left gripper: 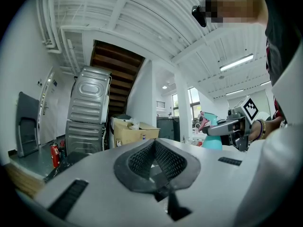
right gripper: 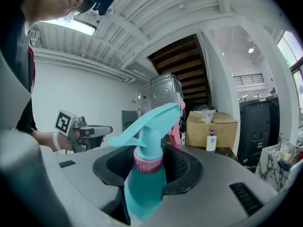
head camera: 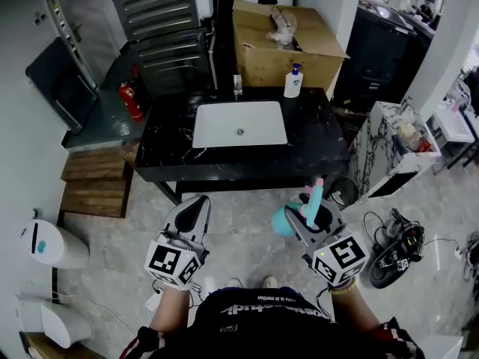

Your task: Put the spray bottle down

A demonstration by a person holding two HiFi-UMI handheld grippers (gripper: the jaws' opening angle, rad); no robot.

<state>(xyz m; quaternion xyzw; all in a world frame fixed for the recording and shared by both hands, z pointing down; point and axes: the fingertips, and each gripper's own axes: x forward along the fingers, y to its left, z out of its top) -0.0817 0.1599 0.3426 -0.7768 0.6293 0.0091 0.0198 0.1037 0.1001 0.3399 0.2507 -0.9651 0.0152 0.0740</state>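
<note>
- One spray bottle (right gripper: 144, 186): teal body, pink collar, teal trigger head, pink nozzle.
- It is clamped in the right gripper (head camera: 305, 219), above the floor, short of the black surface (head camera: 168, 137).
- Two grippers: the left gripper (head camera: 196, 206) is clenched and empty.
- One pump bottle (head camera: 293, 81) stands on the surface.

Glossy black stone counter (head camera: 172, 144), smooth plastic spray bottle (right gripper: 144, 183), matt cardboard box (head camera: 262, 58).

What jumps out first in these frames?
The teal spray bottle with its pink collar, held upright in mid-air, clamped in the right gripper. Ahead of the person stands a black marble counter with a white sink set in it. The left gripper, low in the head view, is shut and empty.
</note>
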